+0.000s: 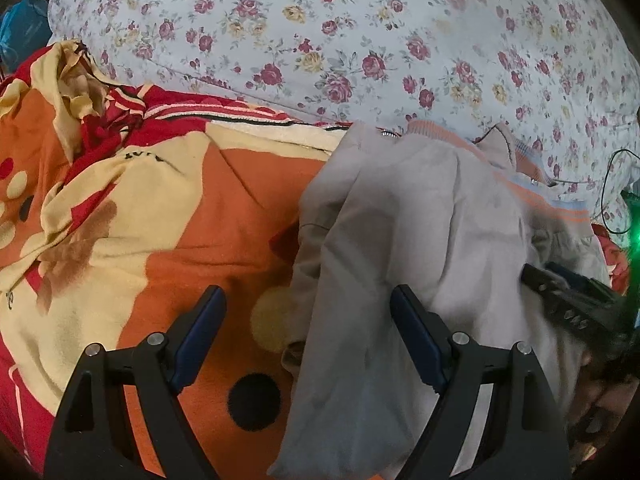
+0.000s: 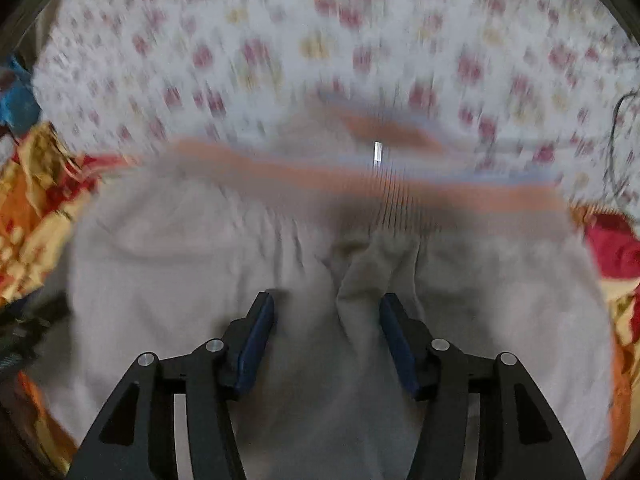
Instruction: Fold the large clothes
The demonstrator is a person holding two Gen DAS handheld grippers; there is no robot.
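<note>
A large beige-grey jacket (image 1: 420,216) with orange and blue striped ribbed trim lies on the bed. In the left wrist view my left gripper (image 1: 308,300) is open, its jaws wide apart over the jacket's left edge and a folded sleeve. The right gripper's dark body (image 1: 576,304) shows at the right, on the jacket. In the blurred right wrist view the jacket (image 2: 200,264) fills the lower frame, with a silver zipper pull (image 2: 377,153) near its striped hem. My right gripper (image 2: 327,300) is open above the cloth, holding nothing.
An orange, red and cream cartoon blanket (image 1: 160,216) lies under and left of the jacket. A white floral quilt (image 1: 360,40) covers the far side. A black cable (image 1: 612,192) lies at the right edge. A blue bag (image 1: 24,28) sits far left.
</note>
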